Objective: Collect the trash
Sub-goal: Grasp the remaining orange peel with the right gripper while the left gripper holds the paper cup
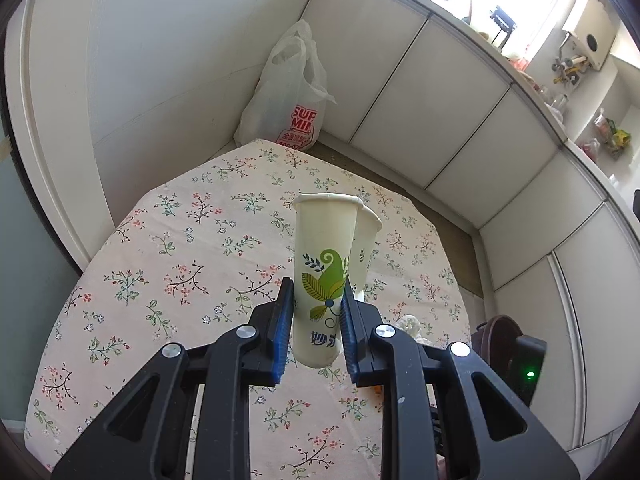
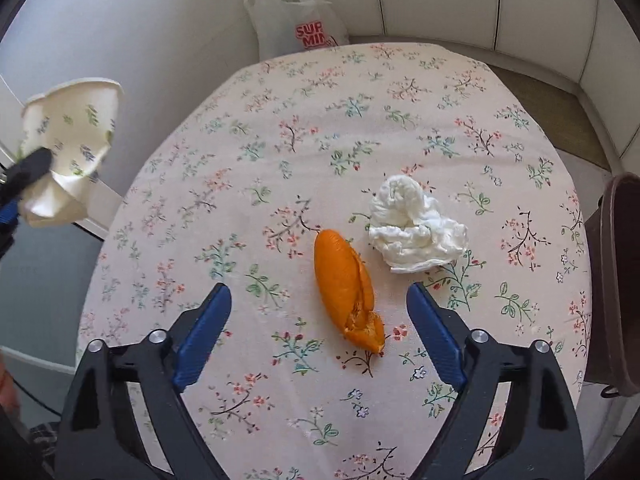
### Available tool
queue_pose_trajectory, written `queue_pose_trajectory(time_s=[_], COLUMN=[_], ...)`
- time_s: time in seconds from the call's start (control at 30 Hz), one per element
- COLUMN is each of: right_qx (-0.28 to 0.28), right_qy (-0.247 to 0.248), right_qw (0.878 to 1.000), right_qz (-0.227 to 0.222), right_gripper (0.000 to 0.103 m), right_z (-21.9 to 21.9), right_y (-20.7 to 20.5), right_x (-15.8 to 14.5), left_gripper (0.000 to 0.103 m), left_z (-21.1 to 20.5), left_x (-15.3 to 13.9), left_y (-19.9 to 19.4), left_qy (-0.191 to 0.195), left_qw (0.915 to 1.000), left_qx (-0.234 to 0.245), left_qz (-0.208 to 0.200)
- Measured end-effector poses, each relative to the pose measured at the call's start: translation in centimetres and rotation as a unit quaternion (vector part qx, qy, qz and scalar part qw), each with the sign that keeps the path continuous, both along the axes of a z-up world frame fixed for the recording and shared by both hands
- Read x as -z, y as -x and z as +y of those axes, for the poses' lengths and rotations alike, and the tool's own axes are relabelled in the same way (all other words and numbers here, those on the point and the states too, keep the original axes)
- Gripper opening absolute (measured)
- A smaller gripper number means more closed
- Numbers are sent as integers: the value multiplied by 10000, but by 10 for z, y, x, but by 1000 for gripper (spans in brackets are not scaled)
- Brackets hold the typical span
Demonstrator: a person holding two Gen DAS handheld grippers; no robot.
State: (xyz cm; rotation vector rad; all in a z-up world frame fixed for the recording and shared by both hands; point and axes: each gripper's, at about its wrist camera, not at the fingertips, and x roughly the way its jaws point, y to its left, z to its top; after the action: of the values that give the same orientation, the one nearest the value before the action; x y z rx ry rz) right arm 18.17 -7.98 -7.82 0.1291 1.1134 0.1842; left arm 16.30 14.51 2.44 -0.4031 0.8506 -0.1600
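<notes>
My left gripper [image 1: 316, 300] is shut on a cream paper cup [image 1: 323, 264] with a green leaf print, held above the floral table [image 1: 168, 248]. A second cup [image 1: 366, 248] is nested behind it. In the right wrist view the squeezed cups [image 2: 68, 148] hang in the air at the far left. My right gripper [image 2: 320, 312] is open just above the table, its jaws on either side of an orange peel [image 2: 346, 288]. A crumpled white tissue [image 2: 412, 228] lies just beyond the peel to the right.
A white plastic shopping bag [image 1: 284, 92] with red print stands on the floor past the table's far edge, also in the right wrist view [image 2: 296, 16]. A dark brown bin [image 2: 616, 280] is at the table's right side. White cabinets [image 1: 440, 120] line the wall.
</notes>
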Motion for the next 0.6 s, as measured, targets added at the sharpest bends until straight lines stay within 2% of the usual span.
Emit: queue_pose_trajectory(time_s=[0.03, 0.1, 0.17, 0.27, 0.5, 0.6], right_qx=[-97, -171, -116, -89, 50, -71], right_qy=[164, 343, 461, 557, 95, 384], right_qw=[9998, 9989, 9983, 9982, 9995, 9989], right_qz=[101, 253, 327, 195, 283, 248], right_gripper=[70, 62, 63, 63, 58, 58], right_z=[5, 10, 12, 14, -3, -4], right_y=[-4, -10, -15, -17, -20, -17], right_x=[10, 24, 36, 35, 23, 21], left_gripper=[22, 22, 22, 23, 23, 23], left_z=[2, 6, 10, 13, 19, 18], left_x=[0, 0, 0, 4, 9, 8], left_y=[0, -1, -1, -2, -4, -5], left_qy=[8, 29, 51, 101, 212, 231], left_qw=[10000, 10000, 10000, 9999, 9995, 9995], left_qx=[-11, -38, -61, -78, -111, -104], left_qz=[6, 9, 27, 107, 199, 193])
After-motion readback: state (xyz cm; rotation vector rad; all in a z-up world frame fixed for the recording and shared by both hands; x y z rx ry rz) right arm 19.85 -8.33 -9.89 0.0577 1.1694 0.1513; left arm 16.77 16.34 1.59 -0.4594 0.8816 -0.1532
